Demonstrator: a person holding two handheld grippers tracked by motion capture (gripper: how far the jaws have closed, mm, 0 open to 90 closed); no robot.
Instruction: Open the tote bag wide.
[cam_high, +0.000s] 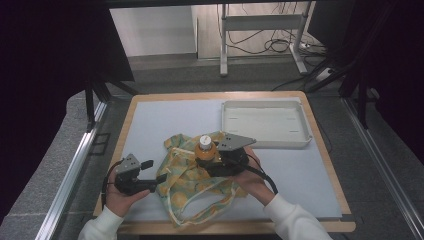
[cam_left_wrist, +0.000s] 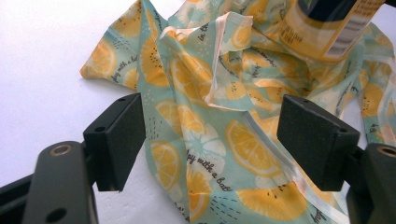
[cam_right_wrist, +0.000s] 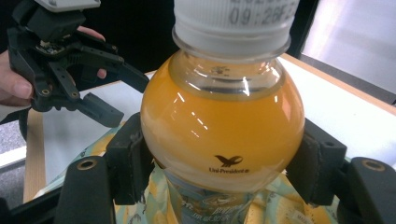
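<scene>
A bottle of orange drink (cam_high: 205, 149) with a white cap stands upright over a lemon-print cloth bag (cam_high: 187, 182) in the middle of the table. My right gripper (cam_high: 208, 160) is shut on the bottle; in the right gripper view its pads (cam_right_wrist: 130, 163) press both sides of the round shoulder of the bottle (cam_right_wrist: 219, 126). My left gripper (cam_high: 156, 172) sits at the bag's left edge. Its jaws stand open in the left gripper view, with the cloth bag (cam_left_wrist: 210, 149) lying loose between the pads (cam_left_wrist: 317, 140). The bottle's label (cam_left_wrist: 327, 28) shows at the top right there.
A white tray (cam_high: 300, 135) rests at the back right of the pale mat (cam_high: 160, 120). The bag's handles (cam_high: 200, 215) trail toward the front edge. Beyond the table stand a metal frame (cam_high: 260, 22) and floor cables.
</scene>
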